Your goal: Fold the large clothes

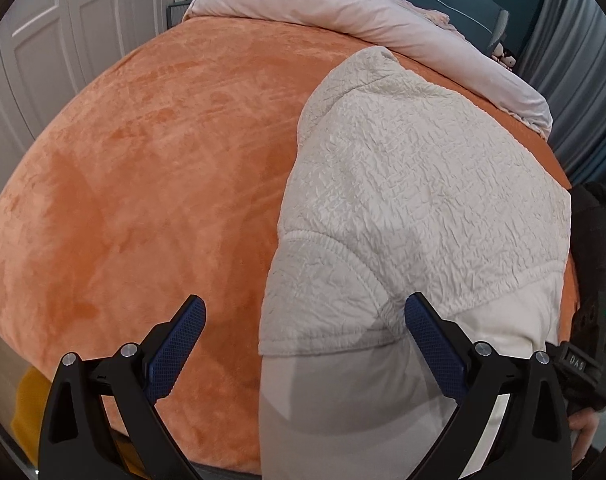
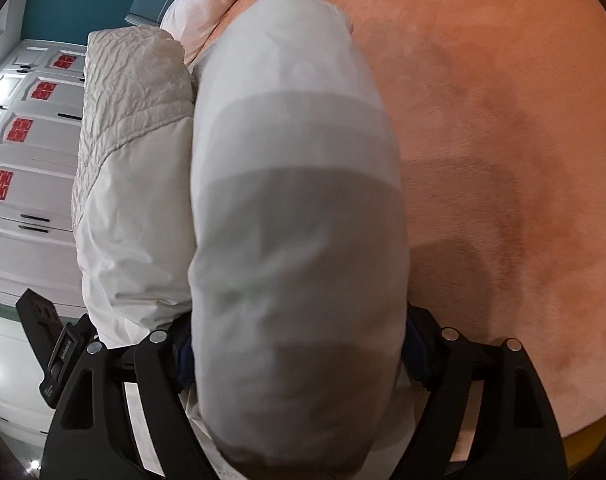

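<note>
The left gripper has its jaws spread wide and holds nothing; its right finger sits against the near edge of the jacket, its left one over the orange blanket; the right gripper has a thick fold of that white jacket between its blue pads, though how tightly it grips I cannot tell; the jacket lies folded on the blanket, a pale quilt bunched beyond it.

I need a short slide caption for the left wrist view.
Open left gripper hovers at the cream jacket on the orange bedspread.
</note>
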